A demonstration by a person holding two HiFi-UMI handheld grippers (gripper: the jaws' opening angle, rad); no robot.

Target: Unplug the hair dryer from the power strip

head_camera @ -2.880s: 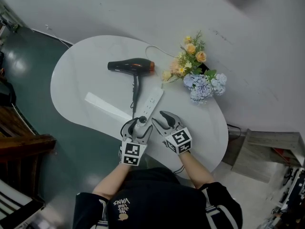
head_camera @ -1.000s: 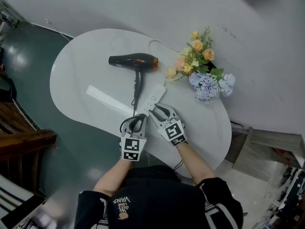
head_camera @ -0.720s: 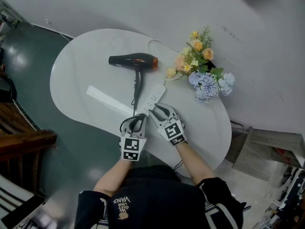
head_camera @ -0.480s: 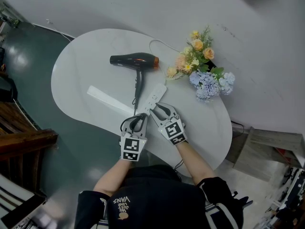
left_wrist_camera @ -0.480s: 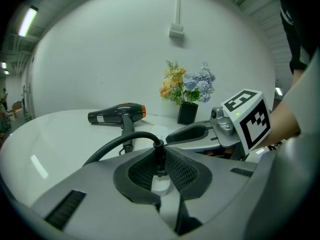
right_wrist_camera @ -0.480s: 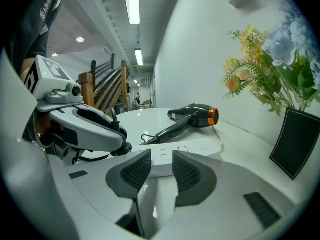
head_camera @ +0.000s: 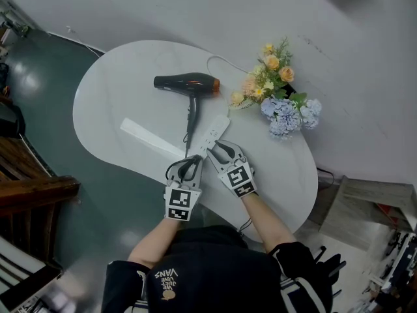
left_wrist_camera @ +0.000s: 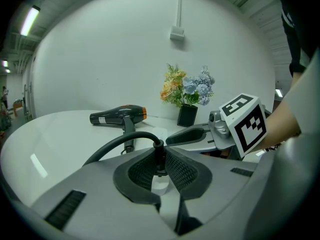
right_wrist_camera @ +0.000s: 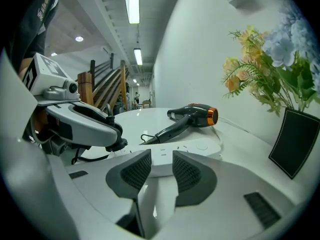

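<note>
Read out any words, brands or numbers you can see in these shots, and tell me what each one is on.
"VANS": on the person's black shirt, upside down in the head view; the smaller print beside it is too small to read.
Hair dryer: pale label on the barrel, too blurred to read.
Marker cubes: black-and-white squares only, no words.

Bright, even indoor light, all views well exposed. Head view is sharp, with only faint soft shadows on the white worktop (head_camera: 124,90); the glossy floor (head_camera: 36,77) shows hazy reflections. Both gripper views are fisheye: straight lines bend and the corners go black. Ceiling tubes (right_wrist_camera: 131,1) are blown out. There is a small glare patch on the worktop in the left gripper view. The nearest foreground looks slightly soft.
</note>
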